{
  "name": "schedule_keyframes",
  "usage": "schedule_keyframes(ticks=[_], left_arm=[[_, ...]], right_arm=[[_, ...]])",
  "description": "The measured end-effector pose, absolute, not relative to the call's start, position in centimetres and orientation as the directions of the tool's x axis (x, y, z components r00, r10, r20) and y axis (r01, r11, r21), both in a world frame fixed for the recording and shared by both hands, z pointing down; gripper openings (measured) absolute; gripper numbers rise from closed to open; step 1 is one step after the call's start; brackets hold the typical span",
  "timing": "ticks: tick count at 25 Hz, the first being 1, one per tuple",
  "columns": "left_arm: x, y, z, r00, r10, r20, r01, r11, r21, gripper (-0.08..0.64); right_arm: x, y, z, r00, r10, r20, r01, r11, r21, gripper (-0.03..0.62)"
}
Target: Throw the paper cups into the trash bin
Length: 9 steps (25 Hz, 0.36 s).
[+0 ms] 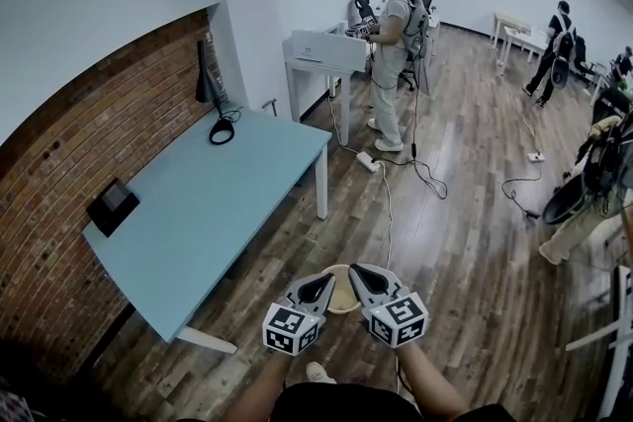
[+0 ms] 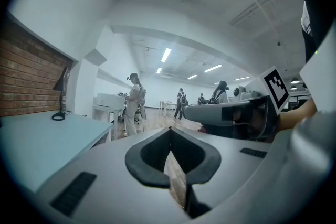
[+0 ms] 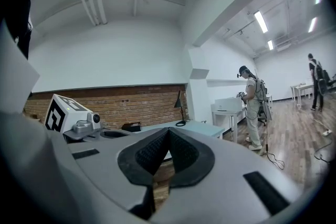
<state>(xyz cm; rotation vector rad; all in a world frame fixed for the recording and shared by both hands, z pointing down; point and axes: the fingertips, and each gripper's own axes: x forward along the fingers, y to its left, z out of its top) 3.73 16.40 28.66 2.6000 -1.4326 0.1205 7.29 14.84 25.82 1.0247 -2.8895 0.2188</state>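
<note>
No paper cup shows in any view. A round tan container [image 1: 341, 297] stands on the wooden floor right under my two grippers, which hide part of it; I cannot tell for sure that it is the trash bin. My left gripper [image 1: 325, 279] [image 2: 169, 132] is held level, its jaws shut with nothing between the pads. Close beside it, my right gripper [image 1: 355, 269] [image 3: 168, 131] is also shut and holds nothing. Each gripper shows from the side in the other's view.
A light blue table [image 1: 218, 203] stands by the brick wall at the left, bearing a black desk lamp [image 1: 212, 89] and a small black device [image 1: 112, 206]. A person [image 1: 391, 54] stands at a white table farther off. A power strip [image 1: 368, 161] and cables lie on the floor.
</note>
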Motion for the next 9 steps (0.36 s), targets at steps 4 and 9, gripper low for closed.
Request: schedule_keyframes(ticks=[4,9], left_arm=[[5.0,17.8,28.0,0.518,-0.843,0.145,-0.855,-0.506,0.110,0.009],[6.4,19.9,28.2,0.505,-0.849,0.156,-0.863,-0.496,0.096,0.009]], right_arm=[[8.7,16.4,25.7,-0.783,-0.613,0.103,-0.622,0.774,-0.121,0.003],[9.9,18.2,25.8,-0.790,-0.605,0.098,-0.613,0.779,-0.130,0.005]])
